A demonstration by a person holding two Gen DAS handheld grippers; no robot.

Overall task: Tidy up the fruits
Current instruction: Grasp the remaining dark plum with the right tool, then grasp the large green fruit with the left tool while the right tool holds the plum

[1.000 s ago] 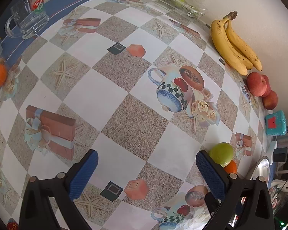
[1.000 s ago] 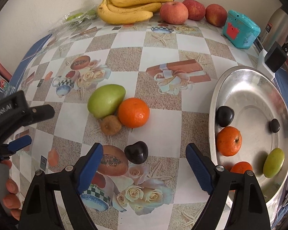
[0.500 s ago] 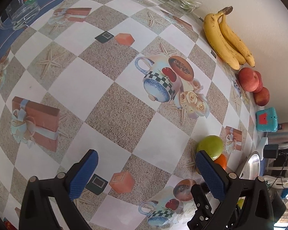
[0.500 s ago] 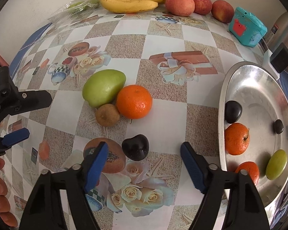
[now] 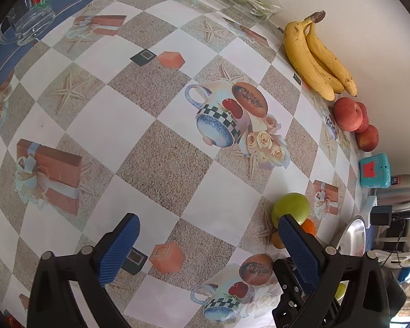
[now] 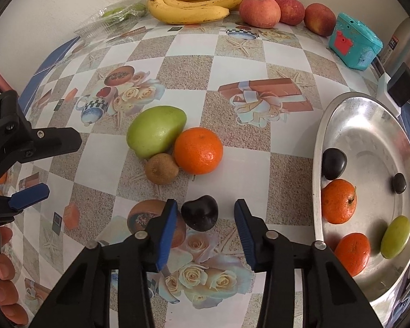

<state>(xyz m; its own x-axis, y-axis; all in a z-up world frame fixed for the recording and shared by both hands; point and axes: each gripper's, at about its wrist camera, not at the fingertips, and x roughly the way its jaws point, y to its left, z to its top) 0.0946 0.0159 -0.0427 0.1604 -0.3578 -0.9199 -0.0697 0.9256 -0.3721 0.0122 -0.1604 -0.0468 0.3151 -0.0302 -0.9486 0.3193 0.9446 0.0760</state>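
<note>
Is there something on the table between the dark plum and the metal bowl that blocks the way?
Nothing visible does. The dark plum lies between the closing jaws of the right hand-held gripper; only bare tablecloth separates it from the metal bowl.

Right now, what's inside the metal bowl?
In the metal bowl: two oranges, two dark plums, one green fruit. The near rim and the right gripper's arm cover the bowl's lowest part, so anything there is unseen.

bright, even daylight; soft short shadows, glare in the steel bowl; sharp focus, heavy fisheye bending, dark corners.
</note>
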